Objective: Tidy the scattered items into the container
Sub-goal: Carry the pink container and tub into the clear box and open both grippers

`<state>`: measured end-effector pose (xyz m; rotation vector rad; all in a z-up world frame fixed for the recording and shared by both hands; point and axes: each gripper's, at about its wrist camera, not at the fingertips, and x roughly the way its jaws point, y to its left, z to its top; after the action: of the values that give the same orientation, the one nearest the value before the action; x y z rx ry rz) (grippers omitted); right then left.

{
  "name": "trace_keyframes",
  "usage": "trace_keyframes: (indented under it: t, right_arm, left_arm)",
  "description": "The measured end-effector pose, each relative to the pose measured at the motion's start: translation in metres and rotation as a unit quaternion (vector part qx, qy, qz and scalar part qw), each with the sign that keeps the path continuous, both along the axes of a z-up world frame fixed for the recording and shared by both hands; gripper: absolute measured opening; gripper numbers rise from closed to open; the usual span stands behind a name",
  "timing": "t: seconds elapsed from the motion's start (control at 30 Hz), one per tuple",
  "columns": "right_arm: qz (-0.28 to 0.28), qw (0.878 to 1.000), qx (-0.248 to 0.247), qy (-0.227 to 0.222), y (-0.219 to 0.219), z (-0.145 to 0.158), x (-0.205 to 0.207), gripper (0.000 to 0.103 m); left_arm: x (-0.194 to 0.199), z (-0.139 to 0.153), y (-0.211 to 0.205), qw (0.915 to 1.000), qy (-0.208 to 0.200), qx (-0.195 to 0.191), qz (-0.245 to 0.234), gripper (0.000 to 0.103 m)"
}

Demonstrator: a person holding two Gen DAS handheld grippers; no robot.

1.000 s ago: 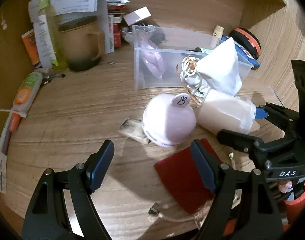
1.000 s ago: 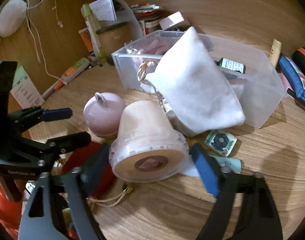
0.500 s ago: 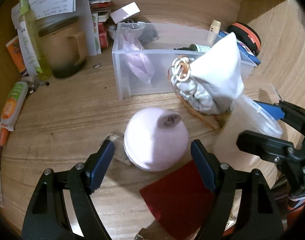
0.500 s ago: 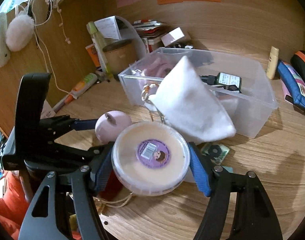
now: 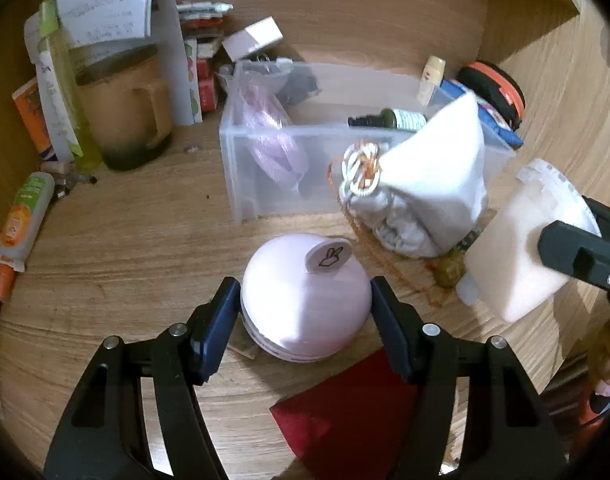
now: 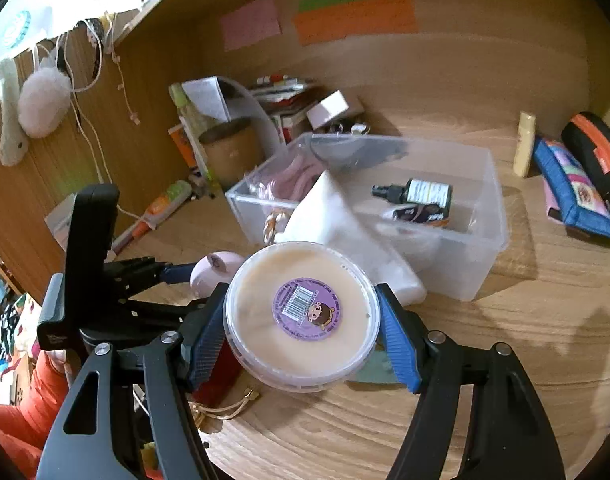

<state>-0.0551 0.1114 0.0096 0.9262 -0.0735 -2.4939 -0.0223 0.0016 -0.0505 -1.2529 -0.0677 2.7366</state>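
Clear container (image 6: 481, 216) on wooden desk (image 6: 525, 360), shelf alcove

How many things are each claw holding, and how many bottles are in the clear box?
Left claw: 1, the pink dome
Right claw: 1, the cream tub
Bottles showing in the clear box: 1, a dark spray bottle
Total: 3

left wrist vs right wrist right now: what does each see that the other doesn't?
Left wrist only: red card on the desk; left hand-held gripper closed on the pink domed jar.

Right wrist only: pastel sticky notes on the back wall; purple barcode label on the cream tub, clamped by the right hand-held gripper.

Both: clear plastic bin, white drawstring pouch, dark spray bottle.
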Motion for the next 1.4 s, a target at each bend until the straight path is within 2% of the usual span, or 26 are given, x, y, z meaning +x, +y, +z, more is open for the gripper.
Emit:
trace_keyframes:
  t: [0.37, 0.53, 0.67, 0.8, 1.07, 1.2, 1.4]
  right_arm:
    - [-0.026, 0.998, -0.02, 0.053, 0.022, 0.042, 0.003, 0.067]
    - [-0.043, 0.996, -0.03, 0.071, 0.034, 0.055, -0.002, 0.067]
    - [-0.065, 0.994, -0.031, 0.081, 0.043, 0.063, -0.012, 0.067]
    - [-0.083, 0.992, -0.025, 0.09, 0.05, 0.07, -0.021, 0.067]
    - [-0.101, 0.991, -0.022, 0.09, 0.057, 0.073, -0.051, 0.067]
    - [-0.102, 0.991, -0.004, 0.085, 0.055, 0.064, -0.068, 0.067]
    - [-0.126, 0.99, 0.027, 0.056, 0.06, 0.035, -0.092, 0.067]
  left_arm:
    - [0.011, 0.058, 0.006, 0.9965, 0.083, 0.009, 0.0, 0.065]
    - [0.01, 0.083, 0.009, 0.9931, 0.11, 0.037, -0.01, 0.065]
    - [0.004, 0.1, 0.01, 0.9888, 0.122, 0.078, -0.036, 0.065]
    - [-0.002, 0.112, 0.011, 0.9866, 0.136, 0.083, -0.034, 0.065]
    - [-0.037, 0.129, 0.015, 0.9868, 0.136, 0.085, -0.023, 0.065]
    - [-0.057, 0.122, 0.015, 0.9885, 0.113, 0.098, -0.024, 0.065]
    - [-0.086, 0.095, 0.019, 0.9935, 0.074, 0.084, -0.021, 0.065]
